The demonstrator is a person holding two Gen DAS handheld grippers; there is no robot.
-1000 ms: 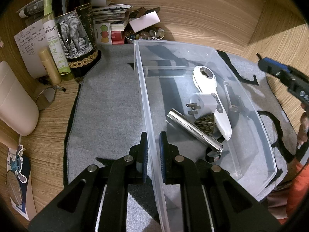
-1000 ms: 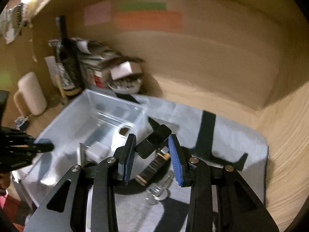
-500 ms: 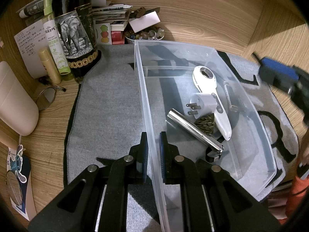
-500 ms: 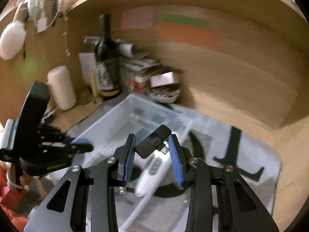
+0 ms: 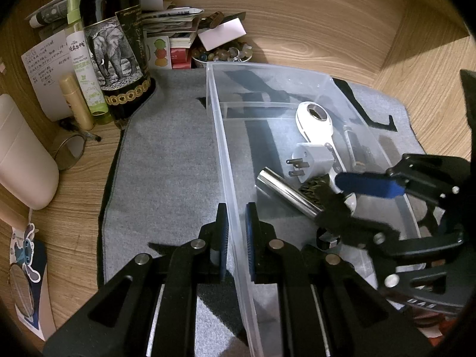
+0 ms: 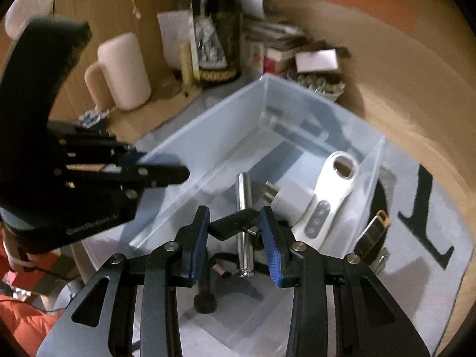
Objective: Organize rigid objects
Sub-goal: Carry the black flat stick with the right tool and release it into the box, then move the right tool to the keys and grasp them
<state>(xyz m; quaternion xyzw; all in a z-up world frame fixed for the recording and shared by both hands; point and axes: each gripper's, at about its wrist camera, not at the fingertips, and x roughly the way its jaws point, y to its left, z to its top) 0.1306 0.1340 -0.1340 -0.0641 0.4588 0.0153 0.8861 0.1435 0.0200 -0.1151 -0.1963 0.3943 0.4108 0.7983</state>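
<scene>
A clear plastic bin stands on a grey mat. My left gripper is shut on the bin's near-left wall. Inside lie a white handheld device, a white plug adapter, a silver metal tube and a dark patterned piece. My right gripper is shut on a small black adapter and holds it above the bin's contents; it also shows in the left wrist view. A dark lighter-like object lies outside the bin's right wall.
A dark elephant-label bottle, a green spray bottle, a gold tube, papers and a bowl of beads crowd the back left. A beige mug stands at the left. Wooden walls enclose the desk.
My right gripper has carried the black adapter from the mat at the right to above the bin's contents. The left gripper and the bin have not moved.
</scene>
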